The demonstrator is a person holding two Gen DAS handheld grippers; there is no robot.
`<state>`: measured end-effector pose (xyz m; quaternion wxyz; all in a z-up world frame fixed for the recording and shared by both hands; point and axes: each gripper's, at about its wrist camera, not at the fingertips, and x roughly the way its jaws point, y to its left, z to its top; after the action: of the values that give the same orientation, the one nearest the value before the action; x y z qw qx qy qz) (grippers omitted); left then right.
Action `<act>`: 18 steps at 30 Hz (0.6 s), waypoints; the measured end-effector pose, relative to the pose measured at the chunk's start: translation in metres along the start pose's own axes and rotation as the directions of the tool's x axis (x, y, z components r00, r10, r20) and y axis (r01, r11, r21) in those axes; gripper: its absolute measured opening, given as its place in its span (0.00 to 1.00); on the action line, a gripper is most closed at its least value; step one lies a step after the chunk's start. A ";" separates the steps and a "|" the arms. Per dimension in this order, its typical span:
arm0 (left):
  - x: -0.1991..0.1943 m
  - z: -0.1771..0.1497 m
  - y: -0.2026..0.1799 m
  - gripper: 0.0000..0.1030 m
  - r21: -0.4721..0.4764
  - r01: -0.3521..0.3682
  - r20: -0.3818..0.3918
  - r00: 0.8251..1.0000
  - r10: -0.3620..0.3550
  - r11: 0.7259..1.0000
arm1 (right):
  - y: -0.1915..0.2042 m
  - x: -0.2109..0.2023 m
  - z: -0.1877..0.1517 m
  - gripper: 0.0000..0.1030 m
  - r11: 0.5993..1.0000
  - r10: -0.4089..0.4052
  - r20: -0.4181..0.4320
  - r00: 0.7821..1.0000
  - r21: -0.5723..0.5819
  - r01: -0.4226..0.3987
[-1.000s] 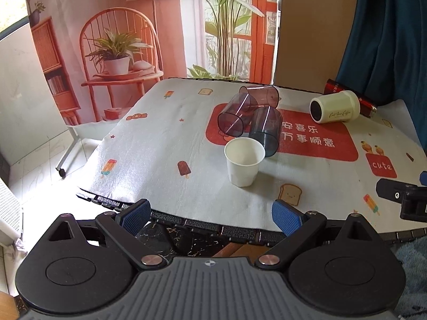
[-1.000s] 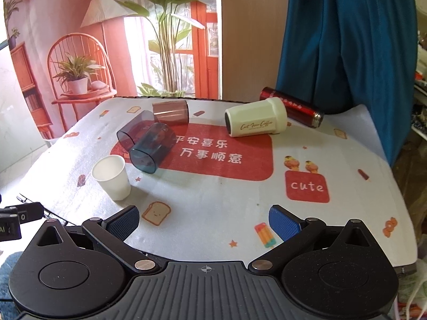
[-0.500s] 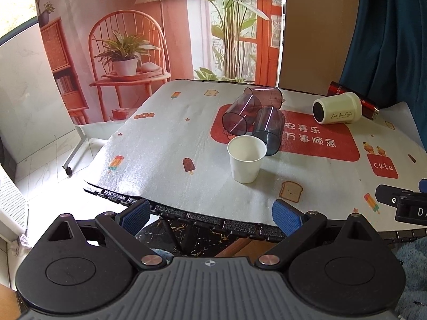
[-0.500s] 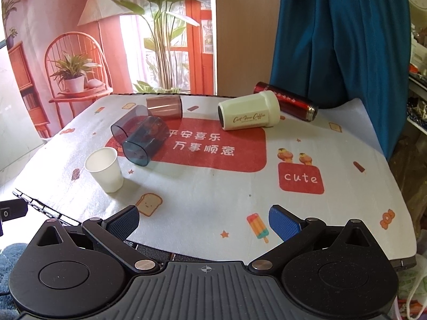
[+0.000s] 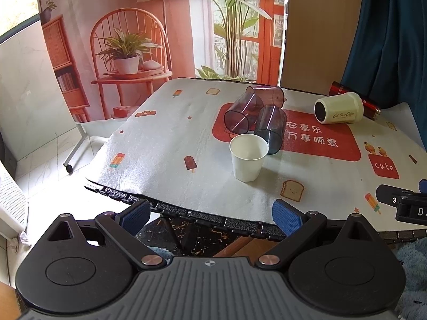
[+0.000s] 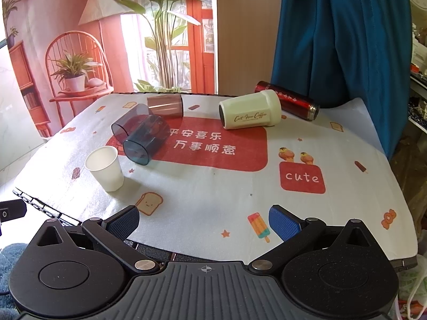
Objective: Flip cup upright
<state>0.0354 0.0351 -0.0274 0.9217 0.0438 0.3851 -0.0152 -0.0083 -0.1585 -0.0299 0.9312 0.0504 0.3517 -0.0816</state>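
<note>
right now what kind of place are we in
Likely a staged indoor tabletop: a folding table with a cartoon-print white cloth, a printed backdrop of a wicker chair and plants, and a teal curtain.

A white cloth (image 6: 213, 200) printed with toast, stars and ice lollies covers the worktop. At its middle is a large red panel (image 6: 226, 146) with white Chinese characters, and to the right of that a small red patch (image 6: 302, 177) reading "cute". A red metal flask (image 6: 291, 100) lies on its side at the far right of the worktop. Behind it hangs a blue curtain (image 6: 333, 40), with a plain wooden panel (image 5: 315, 26) to its left. Further left is a printed backdrop (image 5: 106, 26) of a wicker chair, potted plant and lamp. Pale floor tiles (image 5: 40, 146) lie to the left.
</note>
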 end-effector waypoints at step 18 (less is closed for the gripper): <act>0.000 0.000 0.005 0.96 -0.015 -0.003 0.002 1.000 0.003 1.000 | 0.000 -0.002 0.003 1.00 1.000 -0.004 0.009 1.000 -0.009 0.004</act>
<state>0.0359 0.0402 -0.0270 0.9224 0.0373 0.3843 -0.0108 -0.0085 -0.1584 -0.0264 0.9328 0.0450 0.3480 -0.0821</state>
